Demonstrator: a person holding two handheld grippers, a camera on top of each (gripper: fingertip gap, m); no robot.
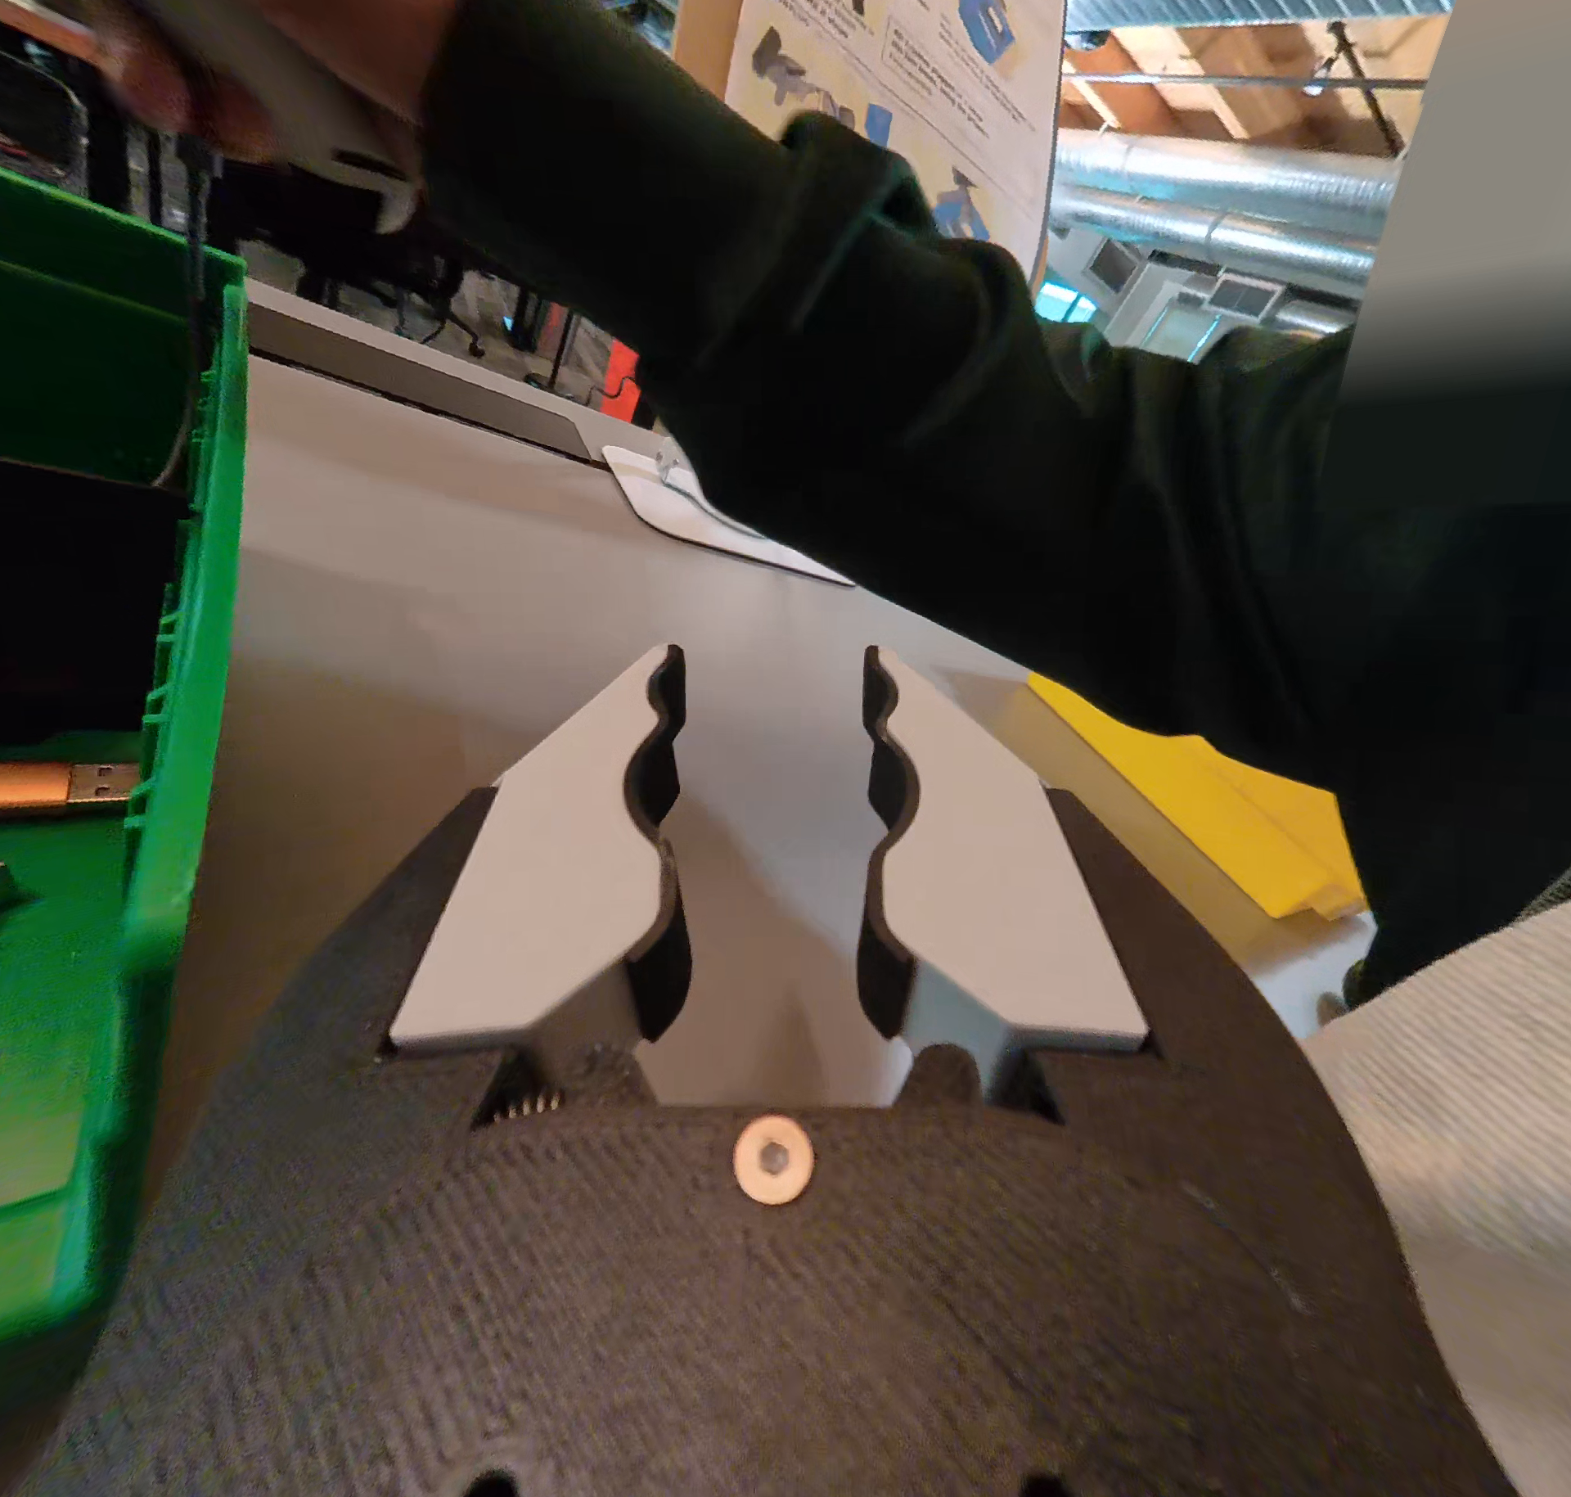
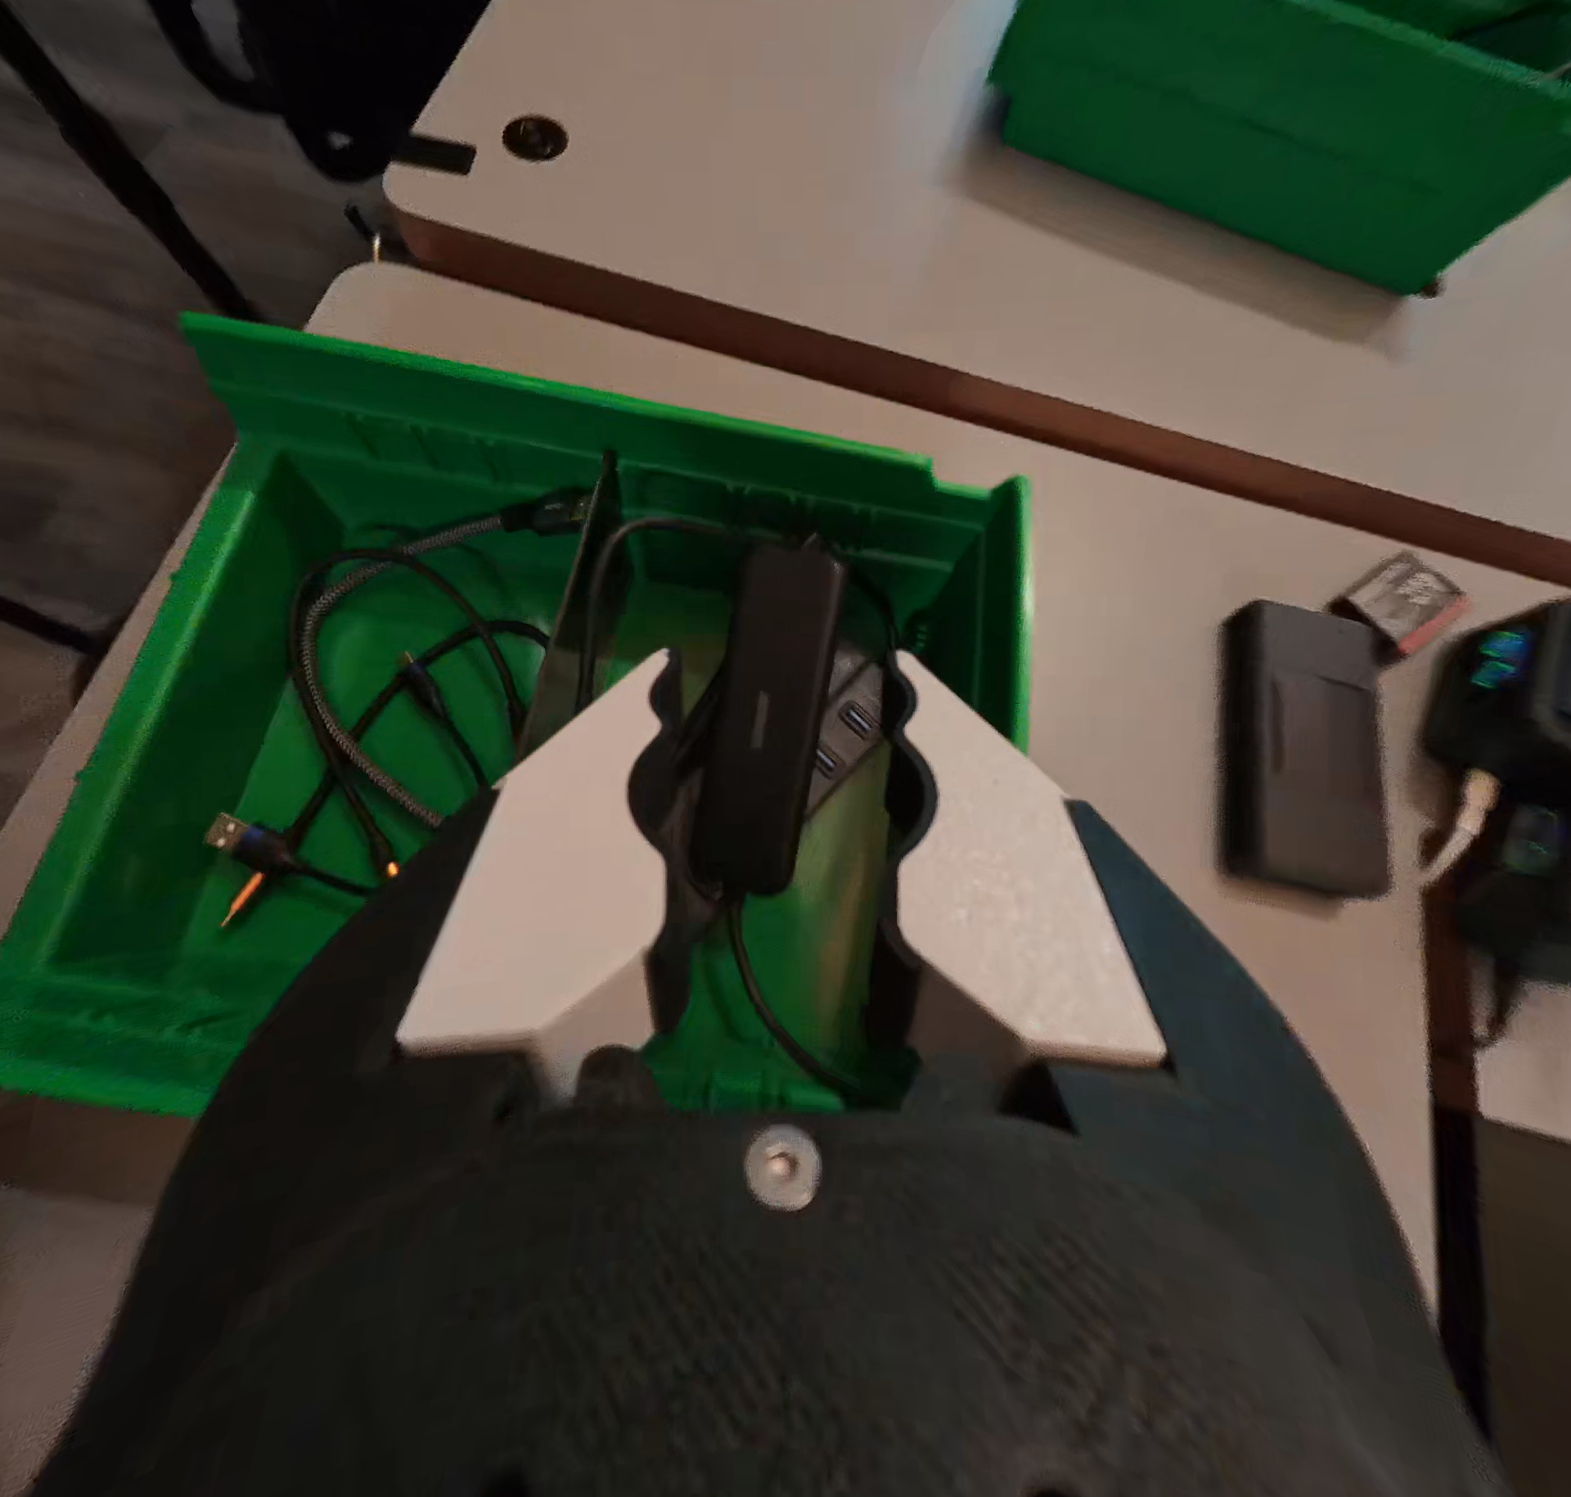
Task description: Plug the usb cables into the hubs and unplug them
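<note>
1. I see a flat black rectangular device (image 2: pixel 1301 746) lying on the grey tabletop (image 2: pixel 850 181).
2. Just beyond it sits a small dark card case with a red edge (image 2: pixel 1398 601).
3. A yellow plastic bin (image 1: pixel 1190 810) rests on the table.
4. An illustrated paper poster on cardboard (image 1: pixel 901 36) stands behind.

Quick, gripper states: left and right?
Left gripper: open, empty, over the table.
Right gripper: open, above the black hub in the green bin, not gripping.
</note>
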